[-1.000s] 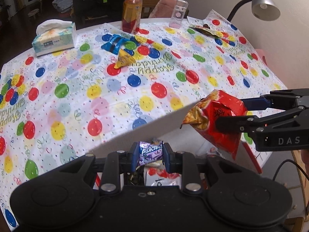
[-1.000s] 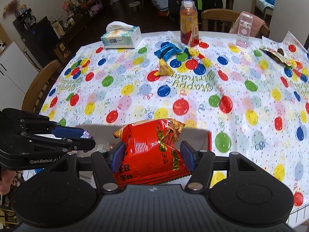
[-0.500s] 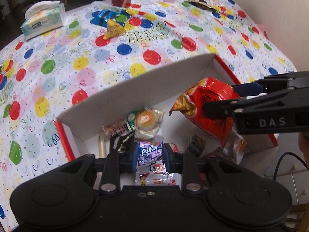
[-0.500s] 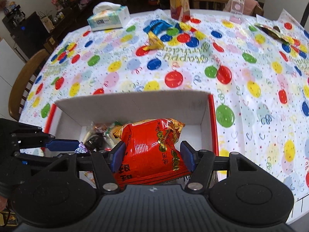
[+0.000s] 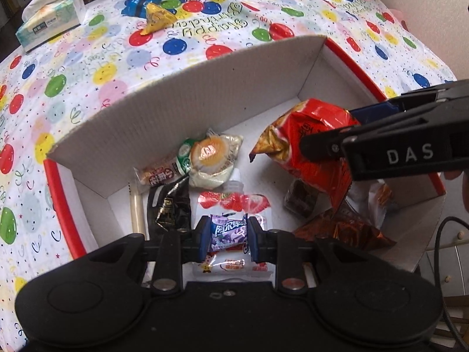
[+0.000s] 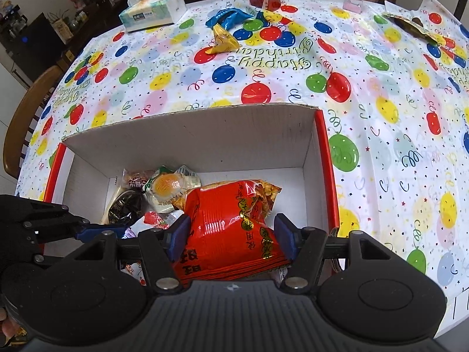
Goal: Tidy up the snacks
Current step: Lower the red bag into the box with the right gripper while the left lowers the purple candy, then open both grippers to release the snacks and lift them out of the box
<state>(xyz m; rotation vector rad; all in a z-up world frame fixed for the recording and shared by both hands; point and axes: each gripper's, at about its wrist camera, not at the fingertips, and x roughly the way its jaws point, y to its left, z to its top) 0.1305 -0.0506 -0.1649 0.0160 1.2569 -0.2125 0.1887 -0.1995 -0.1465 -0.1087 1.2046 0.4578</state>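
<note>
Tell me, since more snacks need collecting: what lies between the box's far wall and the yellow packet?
Only bare balloon-print tablecloth lies between the box and the yellow packet, as the right wrist view shows.

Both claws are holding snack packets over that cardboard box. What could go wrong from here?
The red bag in the right gripper is puffy, so a tight squeeze might crush what is inside. The left gripper holds a small purple packet close to it above the box; the two grippers could bump. Dropped, either may land on the wrapped round cake.
</note>
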